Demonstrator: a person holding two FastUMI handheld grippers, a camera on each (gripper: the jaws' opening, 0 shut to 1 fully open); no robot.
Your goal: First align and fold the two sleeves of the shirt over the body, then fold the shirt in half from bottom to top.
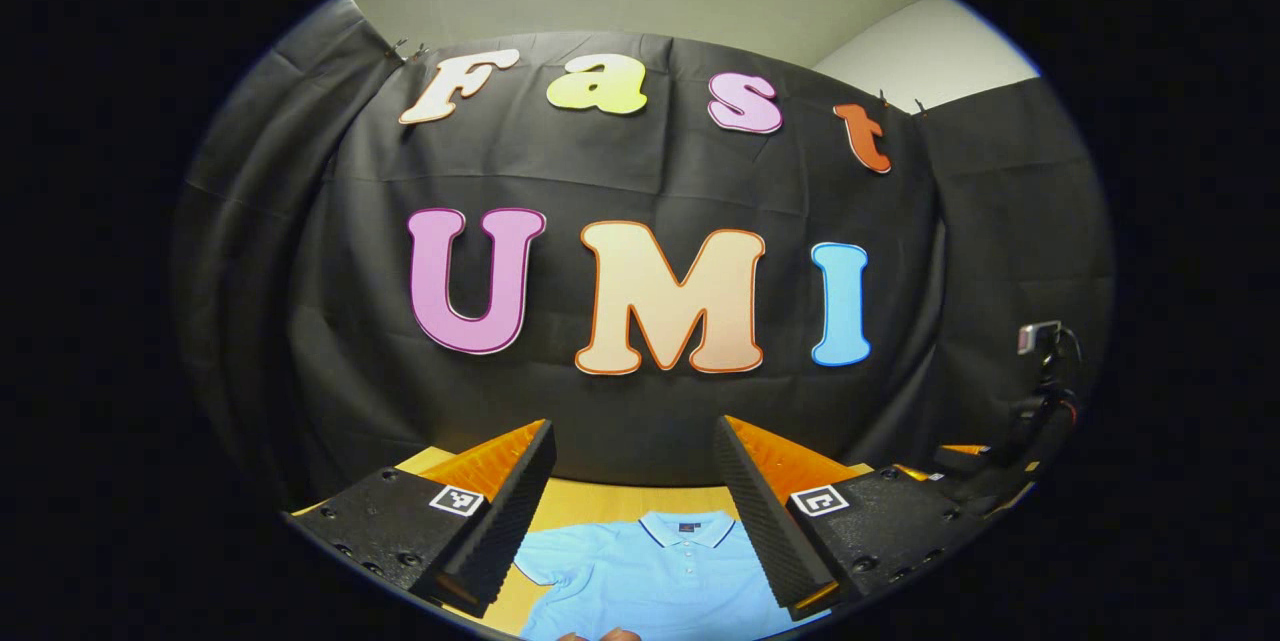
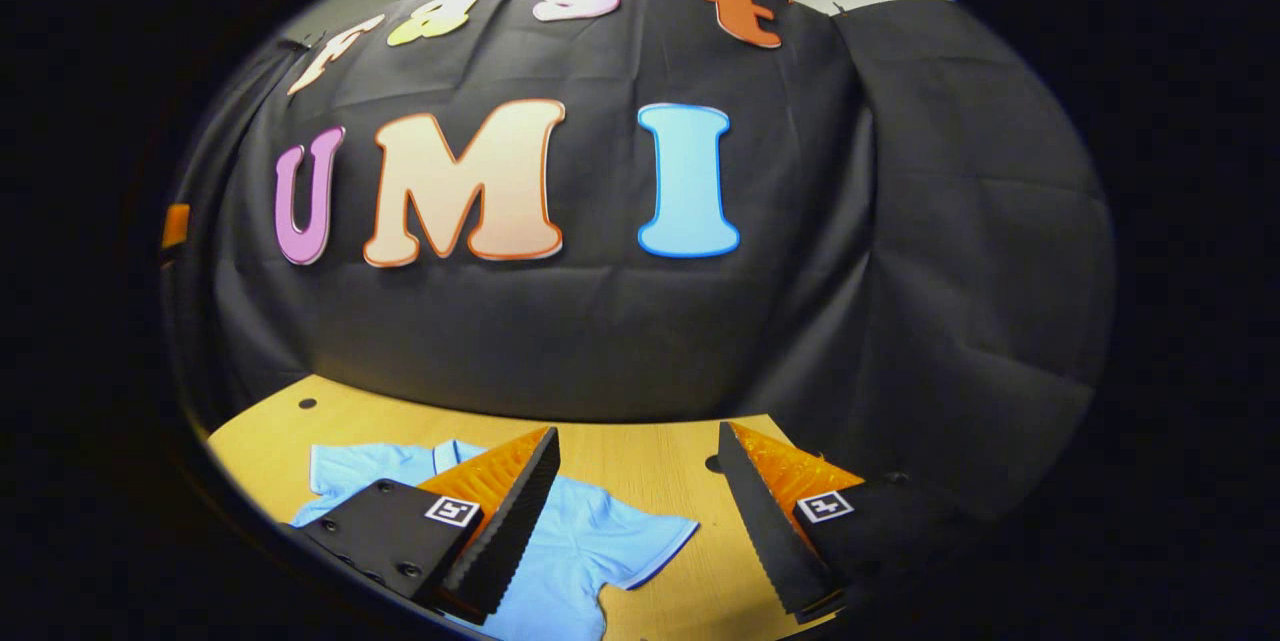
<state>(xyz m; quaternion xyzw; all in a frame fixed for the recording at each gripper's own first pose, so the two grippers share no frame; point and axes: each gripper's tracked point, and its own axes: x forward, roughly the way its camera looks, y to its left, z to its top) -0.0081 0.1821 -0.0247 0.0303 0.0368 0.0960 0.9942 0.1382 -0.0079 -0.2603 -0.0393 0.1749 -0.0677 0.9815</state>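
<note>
- My left gripper (image 1: 635,521) hangs wide apart and empty, above the light blue polo shirt (image 1: 660,576), collar pointing away from me.
- My right gripper (image 2: 635,531) is spread wide too, holding nothing, over the shirt's right sleeve (image 2: 640,541).
- The shirt lies flat on the wooden table (image 2: 640,461), both sleeves out, so I judge no fold has begun.
- Next, each gripper should drop to a sleeve edge and pinch it.

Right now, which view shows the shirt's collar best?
The left gripper view: the collar sits centred between the left claw, facing the camera, with the placket below it. In the right gripper view the shirt lies off to the left, its collar mostly hidden behind a finger of the right claw; one sleeve shows clearly.
</note>
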